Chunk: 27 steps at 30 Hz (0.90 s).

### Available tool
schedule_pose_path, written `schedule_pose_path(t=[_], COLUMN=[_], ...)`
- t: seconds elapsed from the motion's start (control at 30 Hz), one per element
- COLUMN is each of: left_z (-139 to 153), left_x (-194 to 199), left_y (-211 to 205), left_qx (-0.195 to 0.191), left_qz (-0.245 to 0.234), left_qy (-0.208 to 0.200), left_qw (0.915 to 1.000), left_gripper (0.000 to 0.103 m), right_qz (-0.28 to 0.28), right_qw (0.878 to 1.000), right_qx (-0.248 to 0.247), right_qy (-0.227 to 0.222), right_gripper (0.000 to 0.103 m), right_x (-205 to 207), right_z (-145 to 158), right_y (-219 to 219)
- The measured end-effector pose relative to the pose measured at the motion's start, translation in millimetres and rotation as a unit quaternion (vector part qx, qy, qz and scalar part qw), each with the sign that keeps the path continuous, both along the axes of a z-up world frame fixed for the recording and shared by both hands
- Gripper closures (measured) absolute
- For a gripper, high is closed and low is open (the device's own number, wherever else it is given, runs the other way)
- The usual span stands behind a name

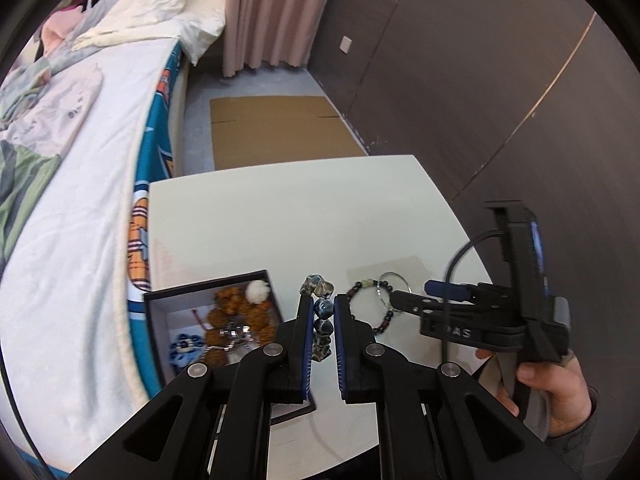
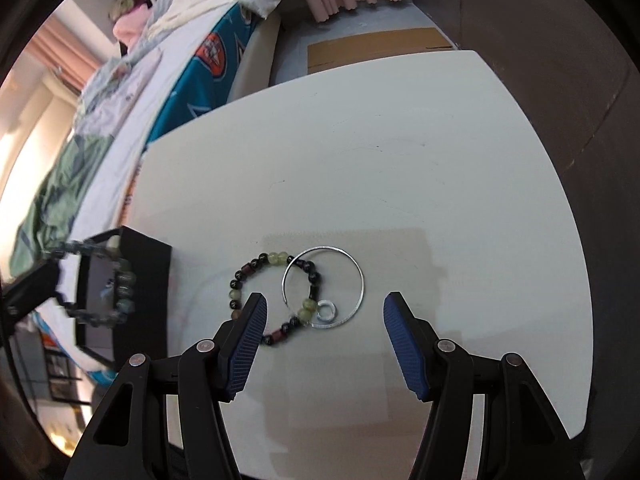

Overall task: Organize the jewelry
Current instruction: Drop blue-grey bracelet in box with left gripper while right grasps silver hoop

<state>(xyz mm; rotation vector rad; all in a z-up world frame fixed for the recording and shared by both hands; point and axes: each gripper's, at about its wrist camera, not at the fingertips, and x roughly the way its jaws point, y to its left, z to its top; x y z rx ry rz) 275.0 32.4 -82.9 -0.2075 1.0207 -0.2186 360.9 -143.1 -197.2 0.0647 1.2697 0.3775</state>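
Now the left tongs [image 1: 323,316] are pinched narrow on a blue bracelet [image 1: 320,312], which dangles between the pads, with the box [image 1: 160,312] just to their left. Already in the box lie orange beads [image 1: 236,312] and other pieces. The right tongs [image 2: 324,336] stand wide and empty over the desk [image 2: 360,160]; a dark bracelet [image 2: 272,300] and a silver hoop [image 2: 360,276] lie overlapped just ahead of them, a small ring [image 2: 327,312] touching both. The hanging loop could swing and catch the box wall, or slip from so thin a pinch. On the right, closing on the overlap would likely drag two pieces together, since hoop and bracelet cross
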Motion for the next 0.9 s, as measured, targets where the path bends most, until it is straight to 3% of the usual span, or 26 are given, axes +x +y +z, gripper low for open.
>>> schedule_pose_path(t=[0.33, 0.4, 0.43, 0.63, 0.9], left_z=[12.6, 13.2, 13.6, 18.3, 21.7], left_x=[-6.9, -7.5, -8.7, -14.6, -22.9], left_y=[19.8, 21.7, 22.7, 28.6, 46.3], left_qx=[-0.003, -0.004, -0.005, -0.012, -0.018], left_qz=[0.012, 0.013, 0.013, 0.019, 0.041], left_qy=[-0.011, -0.011, -0.011, -0.019, -0.022], left_qw=[0.9999, 0.9999, 0.9998, 0.9996, 0.9988], left_gripper=[0.093, 0.093, 0.093, 0.093, 0.093], right_qz=[0.034, 0.04, 0.043, 0.051, 0.035], right_qw=[0.996, 0.994, 0.994, 0.997, 0.998], right_qx=[-0.082, -0.092, -0.099, -0.056, -0.009], right_qy=[-0.021, -0.031, -0.034, -0.019, -0.051], right_gripper=[0.042, 0.045, 0.052, 0.054, 0.054], right_x=[-0.9, -4.4, -4.5, -12.8, -31.8], right_z=[-8.8, -7.9, -8.0, -0.5, 30.7], right_y=[24.7, 27.0, 27.2, 16.0, 4.4])
